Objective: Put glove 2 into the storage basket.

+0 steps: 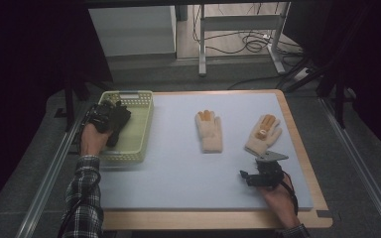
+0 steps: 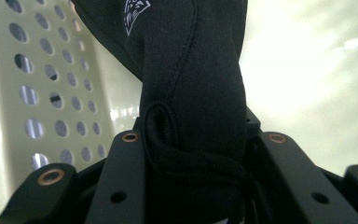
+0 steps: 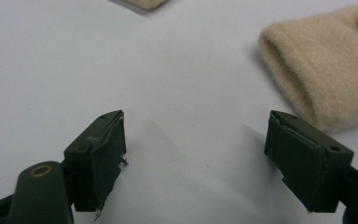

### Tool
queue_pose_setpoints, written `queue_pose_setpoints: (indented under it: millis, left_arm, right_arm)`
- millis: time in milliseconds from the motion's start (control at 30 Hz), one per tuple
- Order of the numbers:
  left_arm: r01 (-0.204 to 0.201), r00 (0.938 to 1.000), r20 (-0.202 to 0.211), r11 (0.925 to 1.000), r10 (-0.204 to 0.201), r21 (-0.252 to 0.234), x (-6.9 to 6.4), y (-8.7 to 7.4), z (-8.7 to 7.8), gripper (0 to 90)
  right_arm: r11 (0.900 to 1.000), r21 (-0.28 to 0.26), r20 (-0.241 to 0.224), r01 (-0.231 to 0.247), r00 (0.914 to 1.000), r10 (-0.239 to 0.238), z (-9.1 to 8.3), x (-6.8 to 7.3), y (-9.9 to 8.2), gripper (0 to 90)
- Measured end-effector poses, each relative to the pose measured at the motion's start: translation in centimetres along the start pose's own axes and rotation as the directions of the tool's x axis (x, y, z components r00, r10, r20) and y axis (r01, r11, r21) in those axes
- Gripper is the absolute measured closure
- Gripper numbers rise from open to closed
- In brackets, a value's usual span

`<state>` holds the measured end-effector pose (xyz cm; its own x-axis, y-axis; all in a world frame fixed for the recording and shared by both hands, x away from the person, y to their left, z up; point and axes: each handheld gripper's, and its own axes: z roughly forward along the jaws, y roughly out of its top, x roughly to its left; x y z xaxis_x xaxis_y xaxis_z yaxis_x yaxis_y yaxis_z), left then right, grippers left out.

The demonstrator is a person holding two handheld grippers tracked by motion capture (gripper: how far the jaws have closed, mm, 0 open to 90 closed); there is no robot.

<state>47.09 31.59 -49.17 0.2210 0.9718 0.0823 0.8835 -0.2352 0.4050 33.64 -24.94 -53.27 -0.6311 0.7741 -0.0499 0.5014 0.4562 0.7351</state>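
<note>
The left claw (image 1: 113, 119) is clamped on a black glove of smooth, stretchy fabric (image 2: 191, 93), its two black jaws pressed against the bunched cuff, where a stitched hem curls into a loop (a small pale printed emblem shows higher up on the cloth). The glove hangs over the inside of a pale yellow-green plastic basket with perforated walls (image 1: 141, 124), which sits at the left edge of the counter (image 1: 178, 173); in the left gripper view the basket's wall is dotted with rows of round holes and its floor looks glossy and smooth. The counter is covered by a matt, pale bluish-white sheet with a light wooden border showing along its near and right edges. Two cream knitted gloves with a fuzzy, woolly nap lie flat on that sheet, well apart from the basket: one cream glove with an orange fingertip patch (image 1: 209, 130) near the middle, fingers pointing away, and one cream glove with an orange palm patch (image 1: 263, 134) to its right, slightly tilted. The right claw (image 1: 244, 174) rests low over the bare sheet just below that second glove, jaws spread wide with nothing between them; the blocky dark pads (image 3: 98, 158) show worn edges.
</note>
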Motion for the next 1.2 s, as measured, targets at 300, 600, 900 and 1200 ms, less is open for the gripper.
queue_pose_setpoints:
  millis: [300, 600, 900, 1200]
  left_arm:
    - [-0.02, 0.9962, -0.084, 0.9991, 0.023, 0.037, 0.4, 0.1, 1.0, 29.0]
    - [0.002, 0.9999, 0.01, 0.9996, -0.002, -0.028, 0.8, -0.6, -0.7, 4.9]
    - [0.033, 0.9946, 0.103, 0.9874, -0.017, -0.155, 1.0, -1.8, -3.3, 1.9]
    - [0.0, 0.9853, 0.164, 0.9604, 0.048, -0.279, -0.4, -3.1, -5.6, 0.2]
  right_arm:
    - [1.0, 0.0, -0.001, 0.0, 1.0, 0.0, 0.0, 0.0, 0.0, 19.8]
    - [1.0, 0.0, 0.0, 0.001, 1.0, -0.001, 0.0, 0.0, 0.0, 19.8]
    - [1.0, 0.0, 0.0, 0.001, 1.0, -0.001, 0.0, 0.0, 0.0, 19.8]
    - [1.0, 0.0, 0.0, 0.001, 1.0, -0.001, 0.0, 0.0, 0.0, 19.8]
